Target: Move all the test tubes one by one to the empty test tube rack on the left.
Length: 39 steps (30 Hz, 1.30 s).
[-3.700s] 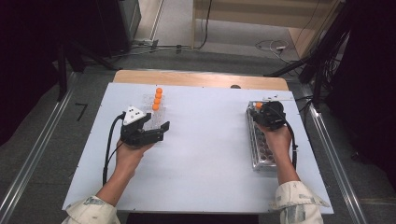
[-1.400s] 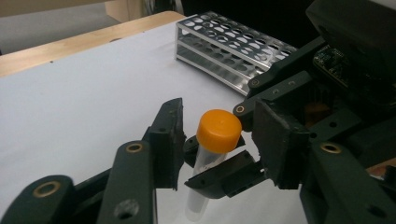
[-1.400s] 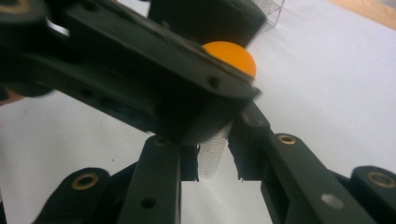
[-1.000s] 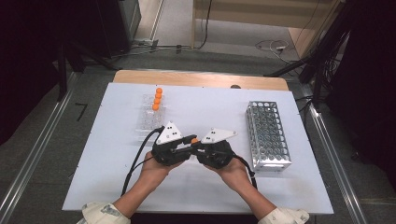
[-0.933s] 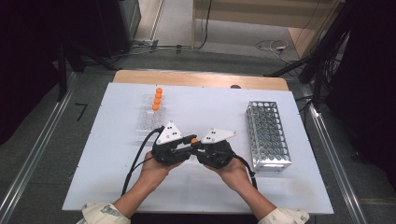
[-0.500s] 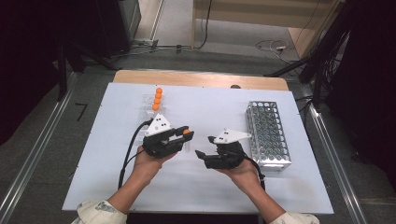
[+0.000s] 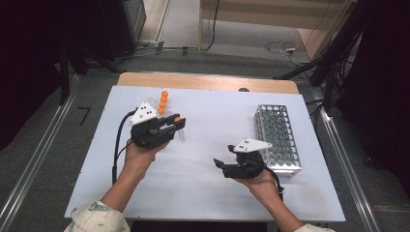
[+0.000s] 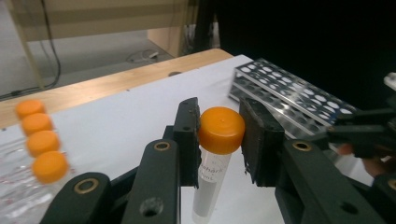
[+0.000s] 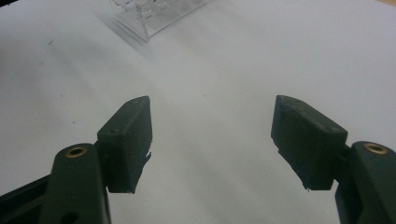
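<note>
Tube (image 8: 212, 172) hangs upright, clamped at its cap in the left hand-held gripper (image 7: 175, 126), with the rack (image 7: 277, 137) beyond the empty, wide-open right hand-held gripper (image 7: 220, 166), whose jaws just spread.

High view: fixed cam above the person's edge, looks fwd and down, far enough to take in the whole white rectangular table (image 7: 203, 193) plus dark floor round it. Left gripper view: cam rides the left tool (image 8: 219, 140), sits low and v. close behind its black jaws, faces across the table toward the silver perforated metal tube rack (image 8: 299, 95); the same rack (image 7: 278, 137) sits right of centre in the high view. Right gripper view: cam on the right tool (image 9: 212, 140), tilted down at bare white table (image 9: 210, 70), close up; clear plastic rack (image 9: 154, 14) at top edge.
</note>
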Available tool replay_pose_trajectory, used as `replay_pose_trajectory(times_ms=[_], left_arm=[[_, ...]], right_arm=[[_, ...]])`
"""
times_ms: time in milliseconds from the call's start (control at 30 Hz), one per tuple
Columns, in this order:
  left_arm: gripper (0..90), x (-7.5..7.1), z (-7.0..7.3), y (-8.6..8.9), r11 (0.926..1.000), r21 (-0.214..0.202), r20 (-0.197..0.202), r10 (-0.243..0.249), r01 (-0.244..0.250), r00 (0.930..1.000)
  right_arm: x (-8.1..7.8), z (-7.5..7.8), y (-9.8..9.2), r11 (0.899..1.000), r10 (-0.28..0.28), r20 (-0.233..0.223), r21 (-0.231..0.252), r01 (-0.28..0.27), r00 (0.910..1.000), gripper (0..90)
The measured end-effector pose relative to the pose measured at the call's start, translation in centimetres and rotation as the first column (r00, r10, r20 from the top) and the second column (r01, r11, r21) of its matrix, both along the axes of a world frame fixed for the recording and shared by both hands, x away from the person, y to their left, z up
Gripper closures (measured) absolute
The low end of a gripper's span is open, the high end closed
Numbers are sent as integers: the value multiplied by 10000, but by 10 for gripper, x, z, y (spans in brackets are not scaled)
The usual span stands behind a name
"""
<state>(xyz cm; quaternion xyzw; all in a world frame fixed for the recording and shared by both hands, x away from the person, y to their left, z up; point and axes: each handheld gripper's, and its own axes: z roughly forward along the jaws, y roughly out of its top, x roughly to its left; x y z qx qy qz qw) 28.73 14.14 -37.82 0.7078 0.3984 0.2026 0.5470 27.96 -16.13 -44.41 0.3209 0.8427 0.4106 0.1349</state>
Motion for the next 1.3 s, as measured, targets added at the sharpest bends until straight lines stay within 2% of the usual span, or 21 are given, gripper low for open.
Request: replay_pose_trajectory(times_ms=[200, 333, 433, 567, 667, 767, 867, 1300], left_arm=[[703, 7, 1, 16, 9957, 136, 151, 913, -915, 9957], [703, 11, 1, 23, 9863, 501, 458, 1548, -1570, 9869], [703, 15, -1, 27, 9808, 621, 471, 1823, -1851, 9821], [703, 20, -5, 32, 9753, 590, 368, 2111, -2130, 9768], [703, 24, -6, 34, 9700, 511, 446, 2356, -2378, 9708], [703, 29, -7, 35, 9688, 507, 306, 2412, -2425, 9700], [702, 32, -11, 34, 9668, 671, 227, 2454, -2464, 9691], [701, 38, -42, 33, 9598, 1014, -328, 2662, -2618, 9634]], right_arm=[[-1, 1, 1, 10000, 49, 58, 28, -50, 10000, 282], [-1, 1, 0, 10000, 65, 45, 54, -65, 10000, 286], [-1, 1, 1, 9999, 101, 65, 38, -102, 9999, 288], [-2, 1, 2, 9999, 125, 39, 35, -125, 9999, 289], [-2, 0, 2, 9999, 121, -6, 7, -121, 9999, 289], [-1, -1, 2, 9999, 119, -8, 8, -119, 9999, 289], [-1, -1, 2, 9999, 95, -32, 38, -95, 9999, 289], [-2, -2, 3, 9999, 143, -42, -25, -143, 9999, 291]])
